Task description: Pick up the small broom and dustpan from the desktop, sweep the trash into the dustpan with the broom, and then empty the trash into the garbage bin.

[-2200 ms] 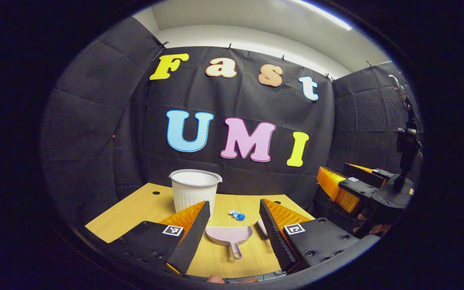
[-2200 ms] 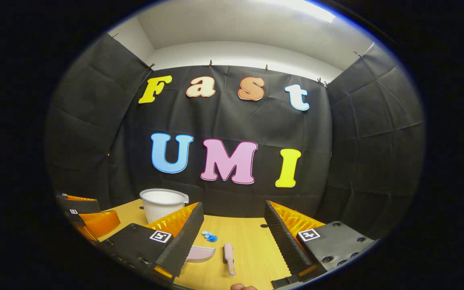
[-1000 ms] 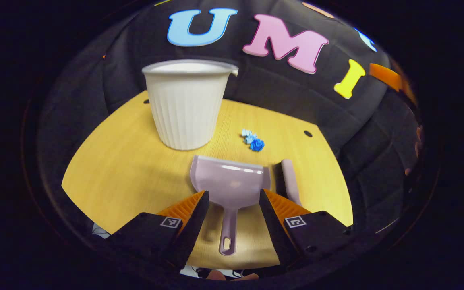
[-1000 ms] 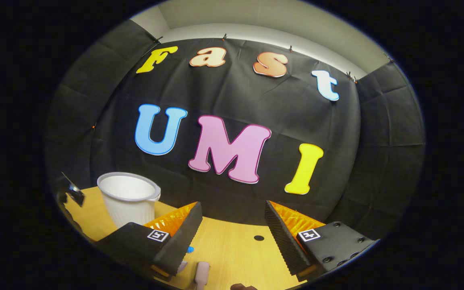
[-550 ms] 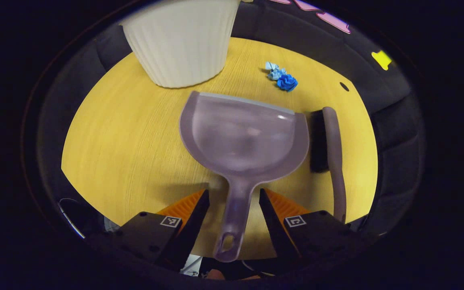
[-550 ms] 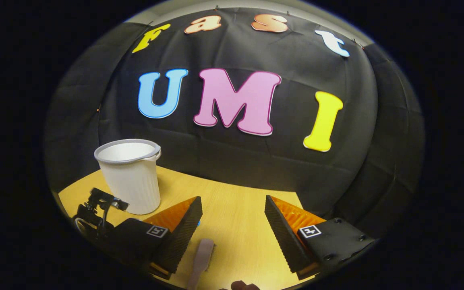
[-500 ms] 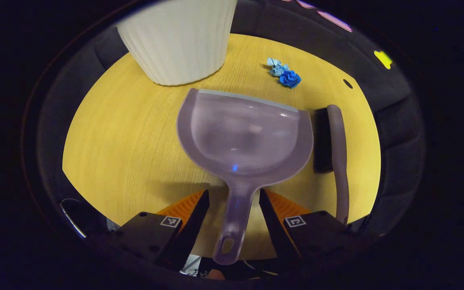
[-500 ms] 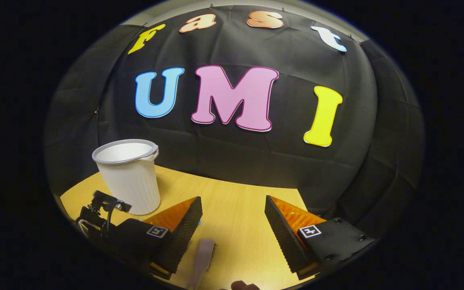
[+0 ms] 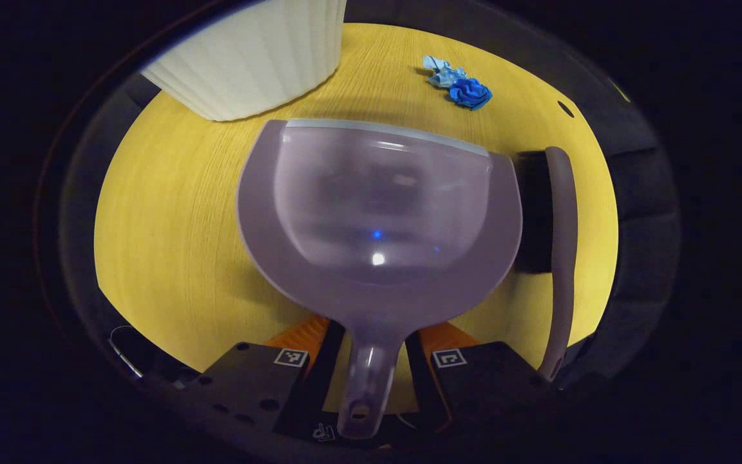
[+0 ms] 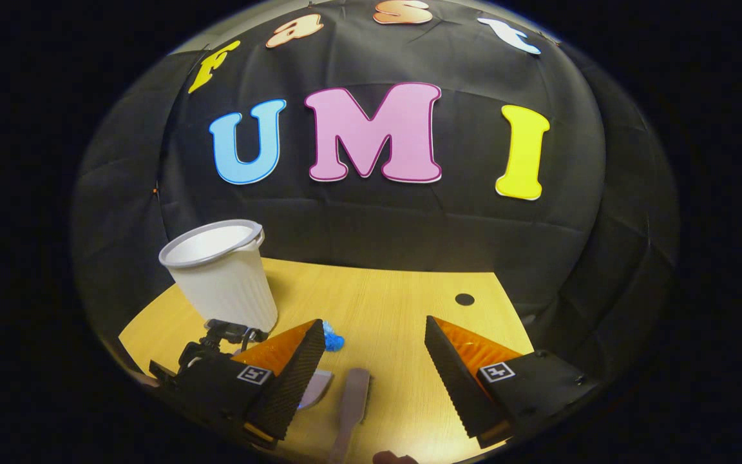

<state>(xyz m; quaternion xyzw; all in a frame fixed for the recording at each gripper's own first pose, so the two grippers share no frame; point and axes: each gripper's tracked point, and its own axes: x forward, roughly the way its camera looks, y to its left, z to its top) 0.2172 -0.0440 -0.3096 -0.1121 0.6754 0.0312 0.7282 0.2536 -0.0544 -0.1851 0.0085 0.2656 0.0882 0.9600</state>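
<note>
The wooden worktop (image 9: 171, 212) is carrying a white ribbed garbage bin (image 9: 248, 58) at the far left. The mauve dustpan (image 9: 377, 212) is lying flat just in front of it, its handle running back between the left gripper (image 9: 371, 361), whose fingers are closing against the handle on both sides. The small broom (image 9: 554, 238) is lying just right of the dustpan. Crumpled blue trash (image 9: 464, 87) is sitting beyond. The right gripper (image 10: 371, 380) is hovering spread wide above the broom's handle.
</note>
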